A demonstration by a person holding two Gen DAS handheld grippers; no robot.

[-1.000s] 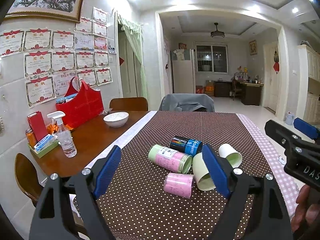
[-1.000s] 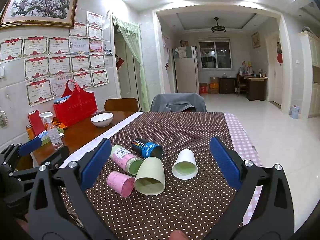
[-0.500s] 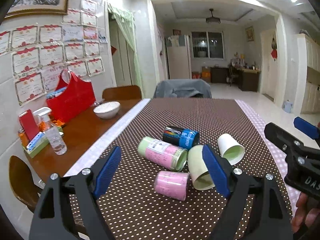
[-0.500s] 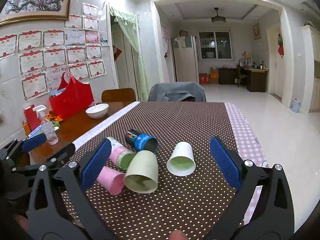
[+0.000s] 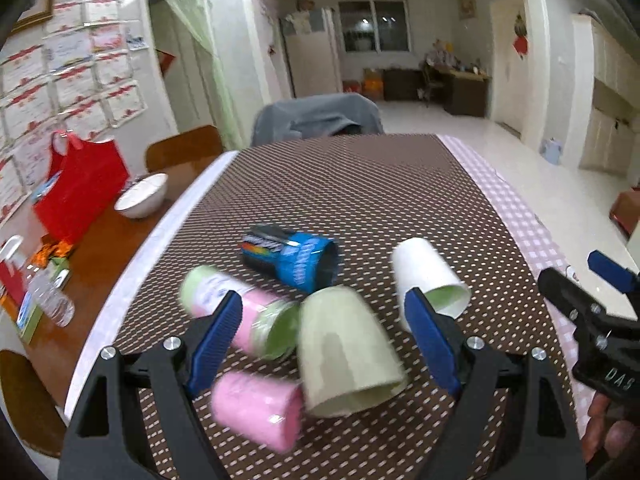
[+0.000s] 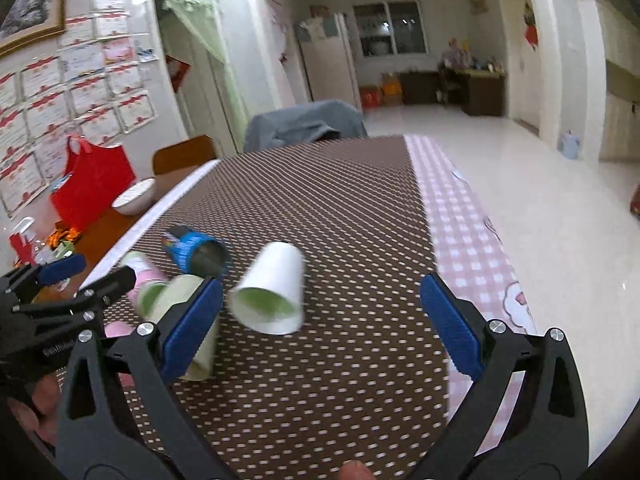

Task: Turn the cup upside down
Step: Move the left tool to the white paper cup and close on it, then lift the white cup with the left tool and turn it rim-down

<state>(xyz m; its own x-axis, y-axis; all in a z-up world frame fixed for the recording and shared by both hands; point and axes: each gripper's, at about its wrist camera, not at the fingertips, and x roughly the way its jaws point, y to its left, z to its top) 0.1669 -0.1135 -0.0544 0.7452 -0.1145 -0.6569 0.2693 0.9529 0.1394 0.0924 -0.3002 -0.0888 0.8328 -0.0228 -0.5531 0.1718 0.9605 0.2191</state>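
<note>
Dotted tablecloth (image 6: pixel 320 208), white cup (image 6: pixel 272 292) on side, mouth toward camera

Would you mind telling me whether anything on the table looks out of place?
Yes: all five cups lie tipped on their sides in a loose cluster on the dotted cloth, including the white cup and pale green cup. Nothing looks spilled.

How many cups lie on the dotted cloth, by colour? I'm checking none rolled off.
Pale green cup: 1
White cup: 1
Pink cup: 1
Pink-and-green cup: 1
Blue-and-black cup: 1
Total: 5
</note>
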